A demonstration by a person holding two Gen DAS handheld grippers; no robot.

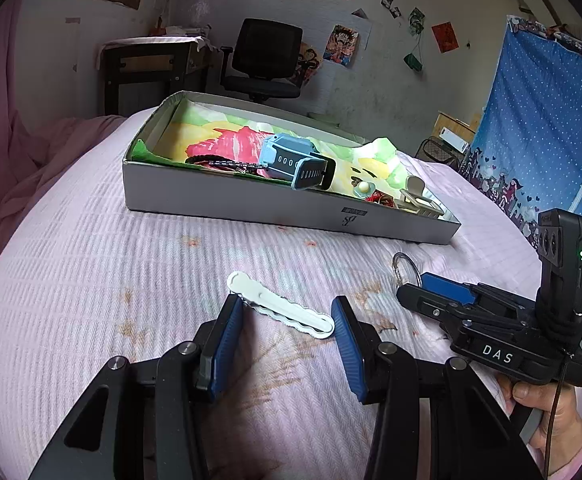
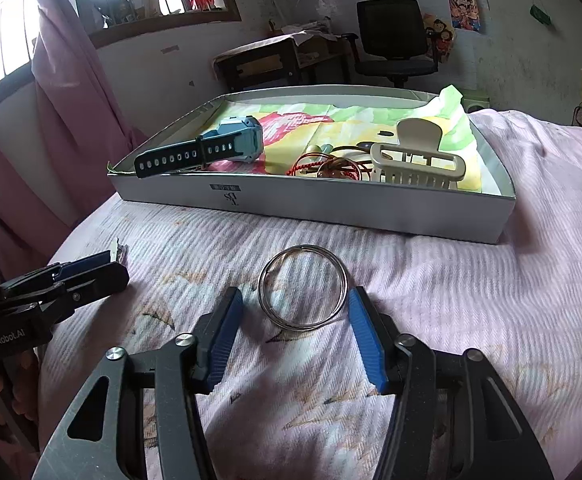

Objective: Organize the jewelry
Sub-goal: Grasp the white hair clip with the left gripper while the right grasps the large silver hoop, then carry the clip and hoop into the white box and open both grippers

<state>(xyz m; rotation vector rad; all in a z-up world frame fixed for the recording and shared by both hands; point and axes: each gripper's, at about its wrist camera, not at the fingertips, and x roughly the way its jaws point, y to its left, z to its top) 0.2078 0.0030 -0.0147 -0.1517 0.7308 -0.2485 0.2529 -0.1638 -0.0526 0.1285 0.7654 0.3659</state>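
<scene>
Landmark: shallow white box (image 2: 315, 204), lined with bright printed paper, resting on the pink bedspread (image 2: 471, 300).

Inside the box:
- Blue watch (image 2: 227, 142) with a dark perforated strap, at the box's left end as seen from the right wrist; the strap tip overhangs the front wall.
- Cream claw hair clip (image 2: 417, 160) at the opposite end, close behind the front wall.
- Red cord bracelet (image 2: 315, 166) and a tangle of small pieces between watch and claw clip; details too small to tell apart.
- A dark beaded strand (image 1: 231, 165) beside the watch, seen from the left wrist.

Outside the box, on the bedspread in front of its front wall:
- White flat hair clip (image 1: 279, 306), scalloped along one edge, lying in front of the box's watch end. The left gripper (image 1: 287, 316) stands with jaws apart on either side of it, the blue pads near the clip, contact not certain.
- Silver wire bangle (image 2: 303, 286), several thin rings together, lying flat in front of the box's middle. The right gripper (image 2: 295, 308) has its jaws spread around the near half of the bangle, the right pad just beside the rim.
</scene>
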